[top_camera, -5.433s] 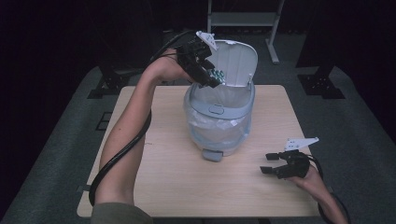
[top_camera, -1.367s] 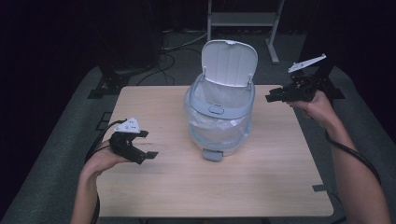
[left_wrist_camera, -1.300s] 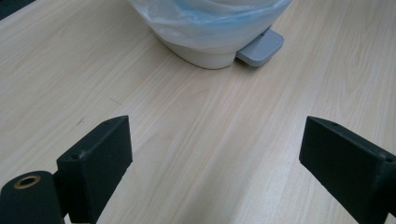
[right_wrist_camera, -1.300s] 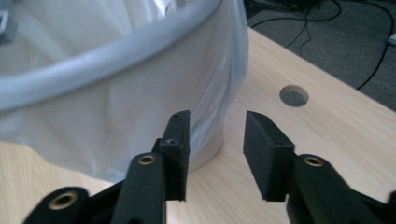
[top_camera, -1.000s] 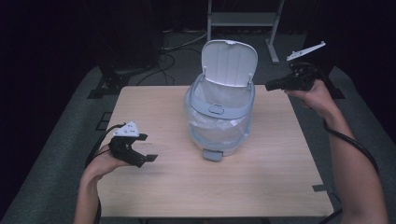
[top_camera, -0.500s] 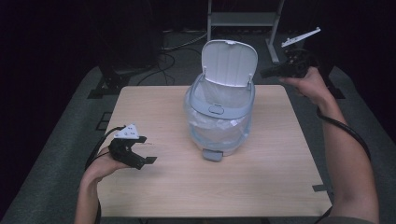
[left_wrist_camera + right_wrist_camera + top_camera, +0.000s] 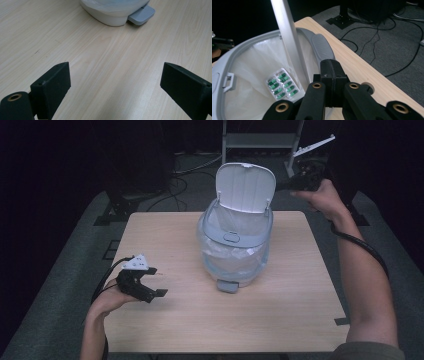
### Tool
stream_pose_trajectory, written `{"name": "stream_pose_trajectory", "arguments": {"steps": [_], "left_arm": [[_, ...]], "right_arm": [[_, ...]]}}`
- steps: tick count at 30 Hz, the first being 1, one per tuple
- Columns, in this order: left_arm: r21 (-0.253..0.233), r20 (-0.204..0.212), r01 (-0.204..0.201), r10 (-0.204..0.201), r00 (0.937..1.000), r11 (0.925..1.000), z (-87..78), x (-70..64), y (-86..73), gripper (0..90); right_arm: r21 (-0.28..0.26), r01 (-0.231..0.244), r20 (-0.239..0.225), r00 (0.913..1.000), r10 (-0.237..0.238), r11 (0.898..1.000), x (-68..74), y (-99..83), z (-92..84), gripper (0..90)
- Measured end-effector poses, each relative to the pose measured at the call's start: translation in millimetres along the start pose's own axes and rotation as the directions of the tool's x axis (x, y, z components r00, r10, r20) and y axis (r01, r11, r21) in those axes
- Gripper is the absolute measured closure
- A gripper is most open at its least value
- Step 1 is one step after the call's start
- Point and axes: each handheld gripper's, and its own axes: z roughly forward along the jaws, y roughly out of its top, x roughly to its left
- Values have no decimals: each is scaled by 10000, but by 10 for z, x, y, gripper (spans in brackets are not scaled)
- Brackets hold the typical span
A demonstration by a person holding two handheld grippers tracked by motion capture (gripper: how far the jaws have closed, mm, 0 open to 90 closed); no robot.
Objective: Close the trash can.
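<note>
1. Now the right gripper (image 7: 283, 184) sits at the upper right of the high view, raised just beside the upright lid (image 7: 245, 187) of the pedal bin (image 7: 235, 247) at the centre of the frame. A second ago it was further right and lower, clear of the lid.
2. Its jaws have just been closing and now meet flat against each other in the right gripper view, with nothing between them.
3. The blister pack (image 7: 282, 84) of green capsules lies inside the bin on the white liner (image 7: 249, 82), at the lower left of the right gripper view, apart from the gripper above it.
4. The left gripper (image 7: 150, 287) rests low at the lower left of the high view, on the wooden table (image 7: 175, 320). It has kept its place through the last second.
5. Its jaws stand wide apart and empty; between them the left gripper view shows bare tabletop, with the bin's grey foot pedal (image 7: 141, 15) at the top of the frame.
6. With the pack already dropped and the right hand arriving shut at the lid's edge, the step in hand looks like pushing the lid down to close the bin.
</note>
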Motion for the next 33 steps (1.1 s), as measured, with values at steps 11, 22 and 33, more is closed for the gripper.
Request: {"name": "stream_pose_trajectory", "arguments": {"steps": [11, 22, 33], "left_arm": [[-65, 39, 56, -55, 10000, 10000, -22, 7, -18, 85], [-78, 98, 100, -99, 9999, 9999, -17, 12, -37, 85], [20, 192, 44, -45, 9998, 10000, 27, -10, -27, 85]], "right_arm": [[43, 163, -96, 9998, -162, 9999, 42, 82, 34, 897], [-2, 199, -192, 9996, -199, 9998, 79, 100, 48, 897], [-26, 430, -534, 9976, -431, 9991, 229, 41, 27, 897]]}}
